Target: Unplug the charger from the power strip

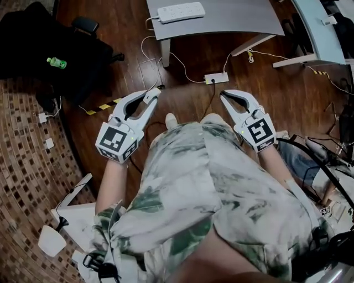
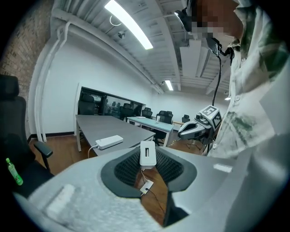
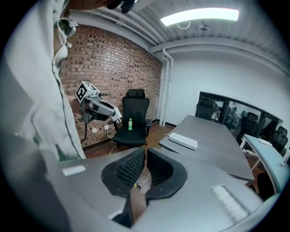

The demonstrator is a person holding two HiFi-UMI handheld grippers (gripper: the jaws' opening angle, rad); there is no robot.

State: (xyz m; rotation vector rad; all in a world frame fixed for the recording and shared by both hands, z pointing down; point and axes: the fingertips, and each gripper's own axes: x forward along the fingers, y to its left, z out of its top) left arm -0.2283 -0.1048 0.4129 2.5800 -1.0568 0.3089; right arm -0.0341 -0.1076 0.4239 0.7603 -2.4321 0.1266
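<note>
Left gripper (image 1: 151,96): jaws clamped on the small white boxy charger (image 2: 147,153), pinched upright at their tips;
Right gripper (image 3: 145,156): jaws brought together, nothing between them;
Charger: over the brown wooden floor (image 1: 182,83), well apart from the long white plastic power strip (image 1: 181,12);
Power strip: flat on the grey table (image 1: 238,19), near its edge

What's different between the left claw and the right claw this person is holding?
The left claw grips a white charger; the right claw holds nothing. The left claw's jaws stand apart around the charger; the right claw's jaws are pressed together. Both are pale grey with black ribbed pads and point ahead.
</note>
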